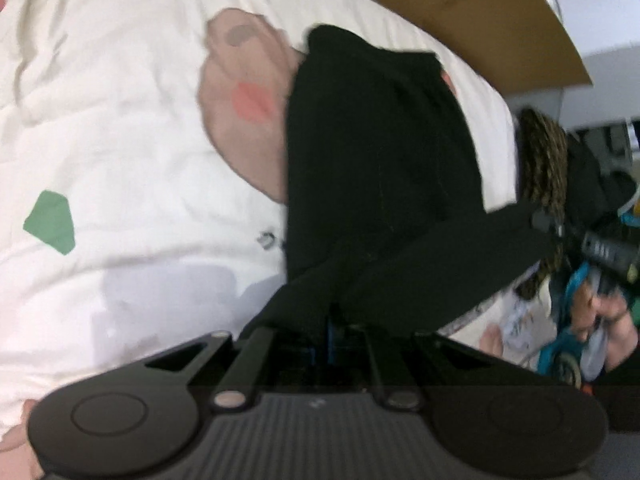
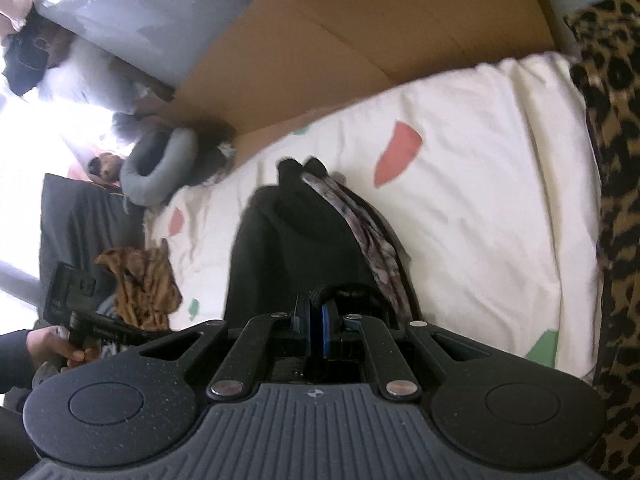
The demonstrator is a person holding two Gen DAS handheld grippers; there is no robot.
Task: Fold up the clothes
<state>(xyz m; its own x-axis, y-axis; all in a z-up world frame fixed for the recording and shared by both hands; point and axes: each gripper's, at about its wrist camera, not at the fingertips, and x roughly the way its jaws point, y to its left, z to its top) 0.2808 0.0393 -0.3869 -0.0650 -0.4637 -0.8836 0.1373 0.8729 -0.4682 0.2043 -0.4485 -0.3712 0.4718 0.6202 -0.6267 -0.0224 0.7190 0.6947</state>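
A black garment (image 1: 376,160) lies stretched over a white patterned bedspread (image 1: 120,120). My left gripper (image 1: 332,328) is shut on the garment's near edge, which drapes over the fingers and hides them. In the right wrist view the same black garment (image 2: 288,248) hangs from my right gripper (image 2: 316,320), whose blue pads are pressed together on its hem. A grey patterned lining or second cloth (image 2: 372,236) shows along its right side. The right gripper with the hand holding it (image 1: 600,264) shows at the right of the left wrist view.
A cardboard sheet (image 2: 320,40) leans behind the bed. A leopard-print cloth (image 2: 616,160) lies at the bed's right edge. A brown striped garment (image 2: 144,284) sits at the left. A grey ring cushion (image 2: 160,168) and dark bags lie beyond the bed.
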